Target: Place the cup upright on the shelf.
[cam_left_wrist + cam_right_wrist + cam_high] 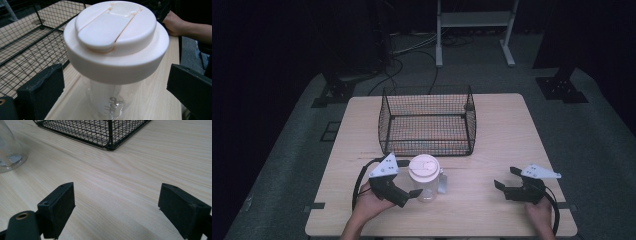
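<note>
Shaker bottle [426, 179]: upright, lid uppermost, long axis vertical; left gripper [408, 186] level, jaws spread around it, not touching.

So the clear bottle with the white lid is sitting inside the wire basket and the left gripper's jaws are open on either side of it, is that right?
Not quite. The bottle stands on the table in front of the wire basket, not inside it, as the high view shows. The rest holds: the left gripper has its jaws open on either side of the bottle.
</note>
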{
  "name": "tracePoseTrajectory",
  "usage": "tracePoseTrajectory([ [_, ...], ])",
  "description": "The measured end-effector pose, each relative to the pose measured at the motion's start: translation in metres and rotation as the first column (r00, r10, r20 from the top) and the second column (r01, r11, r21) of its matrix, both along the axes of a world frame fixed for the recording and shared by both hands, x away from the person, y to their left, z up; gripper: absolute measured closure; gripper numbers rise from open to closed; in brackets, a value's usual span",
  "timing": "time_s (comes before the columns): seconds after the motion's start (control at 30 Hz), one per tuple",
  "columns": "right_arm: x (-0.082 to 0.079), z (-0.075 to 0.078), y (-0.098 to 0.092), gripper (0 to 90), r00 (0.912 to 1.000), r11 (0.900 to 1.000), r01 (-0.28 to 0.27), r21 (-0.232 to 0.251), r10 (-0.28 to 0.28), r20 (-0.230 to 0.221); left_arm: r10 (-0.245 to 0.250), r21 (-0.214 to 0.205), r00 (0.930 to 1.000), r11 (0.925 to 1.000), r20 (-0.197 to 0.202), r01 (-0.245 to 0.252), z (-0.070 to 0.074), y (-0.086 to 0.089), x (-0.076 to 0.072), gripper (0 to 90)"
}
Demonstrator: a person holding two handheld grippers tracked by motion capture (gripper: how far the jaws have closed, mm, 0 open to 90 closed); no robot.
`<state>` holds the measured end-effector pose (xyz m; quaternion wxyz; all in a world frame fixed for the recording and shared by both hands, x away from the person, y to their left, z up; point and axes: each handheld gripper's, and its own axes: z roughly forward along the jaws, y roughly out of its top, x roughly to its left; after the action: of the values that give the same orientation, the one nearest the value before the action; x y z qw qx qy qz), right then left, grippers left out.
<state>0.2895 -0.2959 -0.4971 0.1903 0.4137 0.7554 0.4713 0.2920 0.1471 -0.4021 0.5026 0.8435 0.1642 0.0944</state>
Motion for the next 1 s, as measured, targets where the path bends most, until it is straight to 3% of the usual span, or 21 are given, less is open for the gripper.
tracePoseTrajectory([
  [1.0,-0.001,0.0,0.001,12.9,0.9997,0.9997,-0.023,0.006,0.023,0.009,-0.056,0.06,0.9973,0.9965,-0.047,0.059,0.006,-0.033,0.021,0.0],
])
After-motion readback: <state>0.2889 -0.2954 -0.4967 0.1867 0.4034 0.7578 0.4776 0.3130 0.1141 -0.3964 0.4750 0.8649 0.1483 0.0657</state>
